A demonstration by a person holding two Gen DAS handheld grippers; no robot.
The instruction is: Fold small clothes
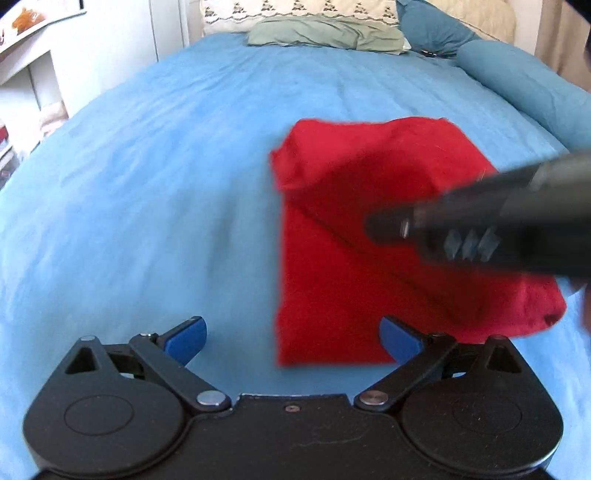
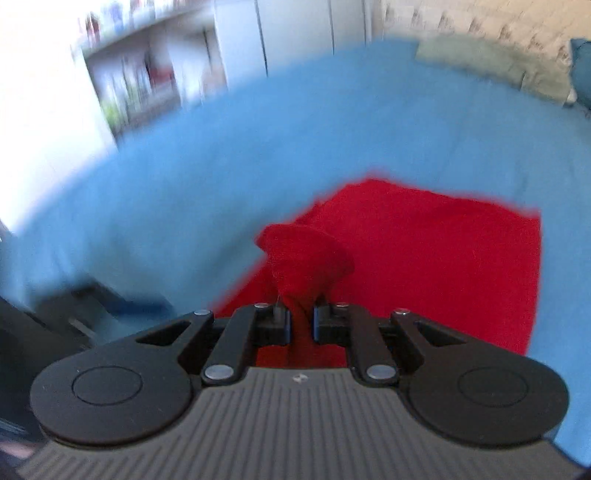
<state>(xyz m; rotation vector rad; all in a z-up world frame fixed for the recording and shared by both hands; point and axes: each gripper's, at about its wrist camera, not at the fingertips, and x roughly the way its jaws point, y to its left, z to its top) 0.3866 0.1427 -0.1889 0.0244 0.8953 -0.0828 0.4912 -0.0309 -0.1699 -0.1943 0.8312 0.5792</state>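
A red cloth (image 1: 332, 280) lies partly folded on the blue bed, right of centre in the left wrist view. My left gripper (image 1: 293, 338) is open and empty, just above the bed at the cloth's near left corner. My right gripper (image 2: 302, 319) is shut on a bunched corner of the red cloth (image 2: 424, 266) and holds it lifted over the rest of the cloth. The right gripper also shows in the left wrist view (image 1: 380, 225), blurred, reaching in from the right above the cloth.
The blue bedsheet (image 1: 166, 192) covers the whole bed. Pillows (image 1: 325, 33) and a teal bolster (image 1: 524, 85) lie at the head. White shelves (image 2: 147, 77) and a wardrobe stand beyond the bed's left side.
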